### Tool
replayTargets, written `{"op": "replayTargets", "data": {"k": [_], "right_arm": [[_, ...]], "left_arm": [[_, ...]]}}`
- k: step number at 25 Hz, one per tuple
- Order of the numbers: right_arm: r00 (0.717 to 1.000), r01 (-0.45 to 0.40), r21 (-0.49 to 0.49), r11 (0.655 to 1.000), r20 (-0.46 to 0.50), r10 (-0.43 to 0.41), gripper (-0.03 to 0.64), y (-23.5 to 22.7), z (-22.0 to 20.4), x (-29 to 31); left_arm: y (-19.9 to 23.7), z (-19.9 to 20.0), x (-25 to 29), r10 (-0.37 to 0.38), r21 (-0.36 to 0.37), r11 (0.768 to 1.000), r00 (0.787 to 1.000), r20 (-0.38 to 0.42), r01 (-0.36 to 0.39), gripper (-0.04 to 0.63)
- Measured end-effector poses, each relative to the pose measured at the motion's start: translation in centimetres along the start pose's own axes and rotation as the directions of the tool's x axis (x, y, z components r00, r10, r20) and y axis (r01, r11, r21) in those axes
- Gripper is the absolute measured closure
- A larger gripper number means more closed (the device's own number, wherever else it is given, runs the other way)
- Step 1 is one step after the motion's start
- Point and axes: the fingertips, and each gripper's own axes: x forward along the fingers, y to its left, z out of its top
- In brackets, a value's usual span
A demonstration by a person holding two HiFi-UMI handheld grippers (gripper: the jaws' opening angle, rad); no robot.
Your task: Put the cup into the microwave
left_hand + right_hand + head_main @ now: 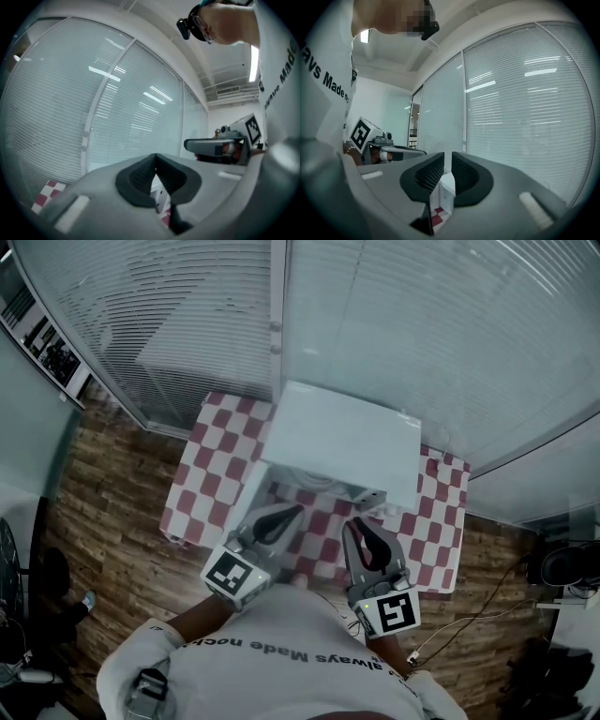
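Observation:
A white microwave (pixel 342 442) stands on a table with a red-and-white checked cloth (pixel 202 488). I cannot make out its door or a cup for certain; a pale rounded shape (pixel 317 480) lies at its near edge. My left gripper (pixel 292 512) is held close to the person's chest, short of the microwave, its jaws meeting at the tips with nothing between them. My right gripper (pixel 359 524) is beside it, jaws almost together with only a thin slit, and it holds nothing. Through that slit a bit of the microwave (pixel 446 192) shows in the right gripper view.
Glass walls with closed blinds (pixel 187 324) run behind the table. Wooden floor (pixel 112 512) surrounds it, with cables (pixel 469 620) on the right. A small grey part (pixel 370 498) sits at the microwave's near right corner.

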Motion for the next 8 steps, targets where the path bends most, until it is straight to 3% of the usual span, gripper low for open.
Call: {"op": "replayTargets", "data": {"k": [8], "right_arm": [[1.0, -0.001, 0.007, 1.0, 0.005, 0.001, 0.566, 0.24, -0.01, 0.23]], "left_arm": [[0.07, 0.12, -0.06, -0.002, -0.004, 1.0, 1.0, 0.014, 0.002, 0.591]]}}
